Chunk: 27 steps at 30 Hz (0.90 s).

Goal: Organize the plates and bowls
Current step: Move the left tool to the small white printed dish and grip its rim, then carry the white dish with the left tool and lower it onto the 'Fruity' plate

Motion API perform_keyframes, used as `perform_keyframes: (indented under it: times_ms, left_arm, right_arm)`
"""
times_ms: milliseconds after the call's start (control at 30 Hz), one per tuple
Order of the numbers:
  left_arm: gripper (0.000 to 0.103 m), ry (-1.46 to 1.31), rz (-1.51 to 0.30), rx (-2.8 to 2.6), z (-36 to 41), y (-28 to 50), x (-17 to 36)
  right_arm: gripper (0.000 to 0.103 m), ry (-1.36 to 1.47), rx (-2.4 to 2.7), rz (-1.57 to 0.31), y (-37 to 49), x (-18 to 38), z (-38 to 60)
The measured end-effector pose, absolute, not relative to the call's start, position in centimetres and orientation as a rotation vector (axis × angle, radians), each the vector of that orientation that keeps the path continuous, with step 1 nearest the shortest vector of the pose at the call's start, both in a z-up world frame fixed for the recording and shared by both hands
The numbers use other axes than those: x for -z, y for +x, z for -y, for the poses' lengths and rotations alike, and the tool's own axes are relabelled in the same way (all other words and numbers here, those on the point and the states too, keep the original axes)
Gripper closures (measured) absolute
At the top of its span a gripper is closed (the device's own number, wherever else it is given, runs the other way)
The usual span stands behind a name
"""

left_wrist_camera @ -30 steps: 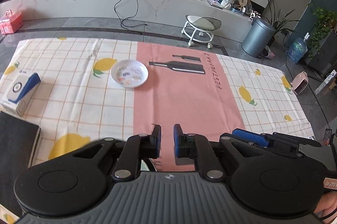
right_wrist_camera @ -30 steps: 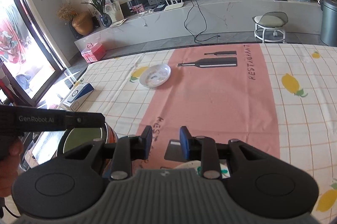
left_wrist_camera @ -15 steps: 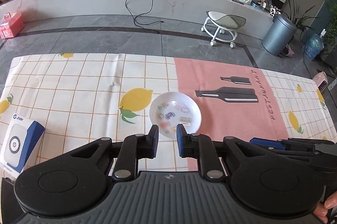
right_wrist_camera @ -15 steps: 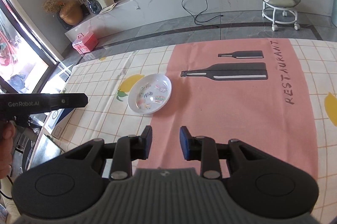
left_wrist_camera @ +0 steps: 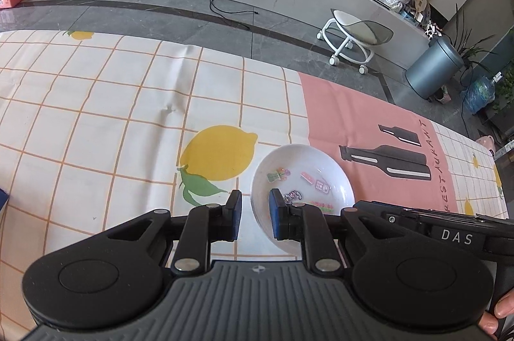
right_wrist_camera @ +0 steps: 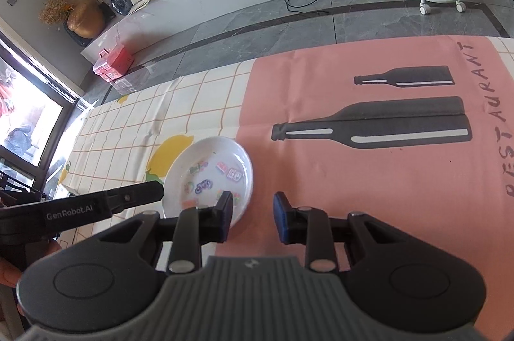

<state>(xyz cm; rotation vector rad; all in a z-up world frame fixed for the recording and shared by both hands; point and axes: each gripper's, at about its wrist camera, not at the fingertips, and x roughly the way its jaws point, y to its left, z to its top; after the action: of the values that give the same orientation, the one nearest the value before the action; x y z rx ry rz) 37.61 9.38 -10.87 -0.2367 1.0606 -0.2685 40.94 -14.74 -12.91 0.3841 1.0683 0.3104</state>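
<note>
Where left view hides it — right: red box (right_wrist_camera: 113, 65) | floor

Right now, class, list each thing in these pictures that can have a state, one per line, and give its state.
Plate: upright on the tablecloth, not lifted, its rim between both grippers' fingers.
Left gripper: open, straddling the plate's near-left rim.
Right gripper: closing, not yet gripping the plate's right rim.
Tablecloth: spread out, slightly creased.
Stool: upright on the floor.
</note>
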Motion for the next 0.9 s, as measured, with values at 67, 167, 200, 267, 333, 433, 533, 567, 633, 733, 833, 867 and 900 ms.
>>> perform_keyframes:
  times_ms: [67, 167, 200, 267, 333, 433, 533, 567, 633, 733, 833, 867, 900]
  left_arm:
    - [0.083, -0.239, -1.069, 0.269, -9.3, 37.9, 11.4]
    - [0.083, -0.243, -1.073, 0.272, -9.2, 38.1, 11.9]
    - [0.083, -0.245, -1.067, 0.274, -9.3, 38.1, 11.9]
    - [0.089, -0.253, -1.065, 0.277, -9.4, 38.2, 12.1]
    - [0.094, -0.248, -1.071, 0.279, -9.4, 38.2, 12.1]
    - [0.099, -0.224, -1.071, 0.267, -9.1, 38.0, 12.0]
    - [0.099, -0.228, -1.062, 0.275, -9.0, 37.4, 11.2]
    - [0.099, -0.225, -1.052, 0.280, -9.0, 37.1, 10.7]
    - [0.099, -0.226, -1.038, 0.292, -8.9, 36.4, 9.6]
    - [0.099, -0.228, -1.011, 0.298, -8.4, 34.8, 7.7]
    - [0.100, -0.214, -0.985, 0.298, -7.3, 32.7, 5.4]
    - [0.100, -0.205, -0.979, 0.297, -6.9, 32.0, 4.7]
    - [0.100, -0.198, -0.972, 0.294, -6.4, 31.1, 3.9]
  right_arm:
    - [0.080, 0.403, -0.311, -1.080, 41.2, 13.4, 14.8]
    - [0.081, 0.420, -0.308, -1.078, 41.5, 13.9, 14.8]
    - [0.081, 0.419, -0.311, -1.077, 41.5, 14.0, 14.8]
    - [0.085, 0.425, -0.316, -1.077, 41.6, 14.1, 14.8]
    - [0.088, 0.439, -0.330, -1.081, 41.6, 14.3, 14.7]
    - [0.098, 0.442, -0.327, -1.081, 41.5, 14.4, 14.4]
    - [0.099, 0.436, -0.315, -1.082, 41.3, 14.2, 14.3]
    - [0.100, 0.442, -0.313, -1.078, 41.2, 13.9, 14.5]
    - [0.100, 0.438, -0.324, -1.061, 40.6, 13.0, 14.7]
    - [0.100, 0.433, -0.334, -1.037, 39.3, 11.2, 15.3]
    - [0.100, 0.443, -0.341, -1.009, 37.3, 9.4, 16.2]
    - [0.100, 0.447, -0.340, -1.002, 36.6, 8.8, 16.5]
    - [0.100, 0.452, -0.338, -0.995, 35.8, 8.3, 16.8]
